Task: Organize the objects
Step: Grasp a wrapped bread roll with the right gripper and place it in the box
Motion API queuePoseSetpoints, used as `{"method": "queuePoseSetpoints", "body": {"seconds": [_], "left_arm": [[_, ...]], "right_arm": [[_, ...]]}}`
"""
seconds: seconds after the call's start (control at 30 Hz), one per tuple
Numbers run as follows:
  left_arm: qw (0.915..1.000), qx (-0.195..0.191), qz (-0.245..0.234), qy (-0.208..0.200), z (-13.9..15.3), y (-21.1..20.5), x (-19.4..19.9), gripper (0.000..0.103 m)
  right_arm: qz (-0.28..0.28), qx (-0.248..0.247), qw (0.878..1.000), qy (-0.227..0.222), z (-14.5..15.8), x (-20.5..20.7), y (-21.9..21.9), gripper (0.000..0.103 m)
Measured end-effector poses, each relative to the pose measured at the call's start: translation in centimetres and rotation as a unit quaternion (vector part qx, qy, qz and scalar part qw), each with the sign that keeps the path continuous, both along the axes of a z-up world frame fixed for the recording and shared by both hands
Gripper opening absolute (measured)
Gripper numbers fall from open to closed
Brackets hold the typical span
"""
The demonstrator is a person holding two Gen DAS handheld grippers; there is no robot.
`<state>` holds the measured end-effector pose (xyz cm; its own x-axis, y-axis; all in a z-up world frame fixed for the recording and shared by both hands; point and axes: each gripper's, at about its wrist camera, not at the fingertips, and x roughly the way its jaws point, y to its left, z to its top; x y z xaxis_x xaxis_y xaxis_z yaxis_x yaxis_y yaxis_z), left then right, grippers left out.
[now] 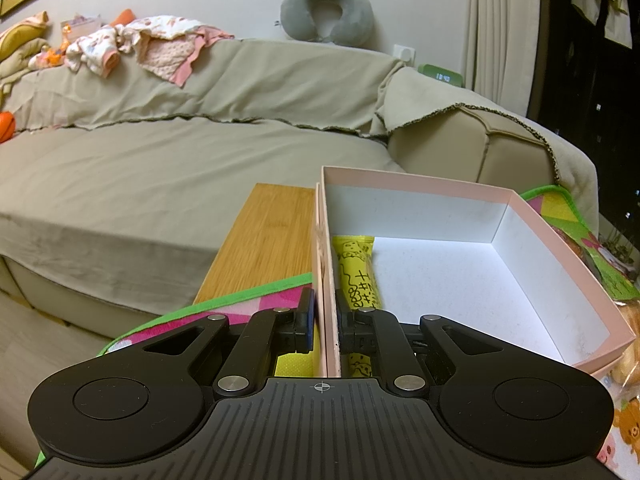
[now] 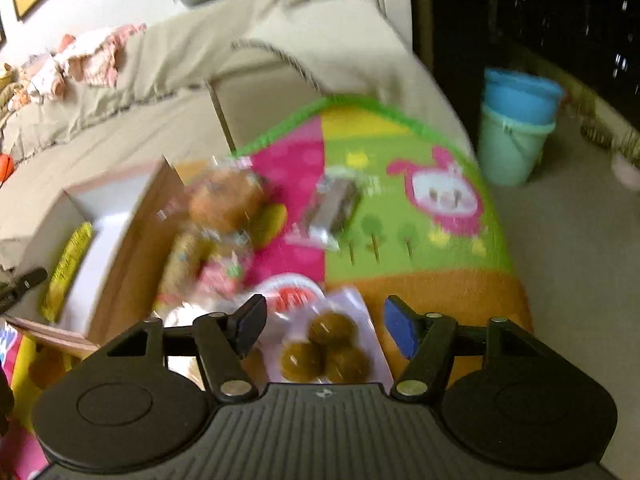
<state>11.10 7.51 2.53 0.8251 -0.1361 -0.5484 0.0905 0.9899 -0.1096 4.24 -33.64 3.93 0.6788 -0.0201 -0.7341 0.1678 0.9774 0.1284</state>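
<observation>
Sofa (image 1: 180, 152) fills the background behind a colourful mat (image 2: 420, 216). On the mat sits a pink box (image 1: 560, 248) holding a yellow packet (image 1: 358, 276) with black scribbled writing, not legible. Left tool (image 1: 325, 320) pinches the box's left wall. Right tool (image 2: 324, 328), spread, hovers over a clear pack of brown balls (image 2: 328, 348); its red label is blurred.

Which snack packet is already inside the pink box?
The yellow packet, lying along the pink box's left wall. The other snacks sit outside on the colourful mat.
</observation>
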Motion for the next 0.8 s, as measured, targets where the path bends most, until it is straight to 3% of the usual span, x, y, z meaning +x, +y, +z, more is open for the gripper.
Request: {"method": "queuePoseSetpoints", "body": {"seconds": [0.17,0.33,0.4,0.43,0.6,0.8], "left_arm": [[1.0000,0.000,-0.001,0.000,0.0,0.0,0.0,0.011],[1.0000,-0.002,-0.001,-0.005,0.1,0.1,-0.1,0.011],[1.0000,0.000,-0.001,-0.009,0.3,0.1,-0.2,0.011],[0.9999,0.002,-0.001,-0.010,0.4,0.1,-0.1,0.011],[0.9997,0.022,-0.004,-0.003,0.7,-0.5,-0.2,0.010],[0.9975,0.064,-0.029,0.004,1.0,-0.9,-0.5,0.010]], "right_arm": [[0.043,0.036,0.998,-0.009,0.6,-0.1,3.2,0.085],[0.062,0.013,0.997,0.034,-1.8,0.9,6.9,0.086],[0.063,-0.001,0.997,0.042,-2.4,0.8,7.7,0.070],[0.061,-0.016,0.997,0.046,-2.4,0.7,8.1,0.056],[0.066,-0.015,0.997,0.029,0.8,-1.9,8.1,0.054],[0.132,-0.039,0.991,-0.004,5.8,-6.0,9.1,0.054]]}}
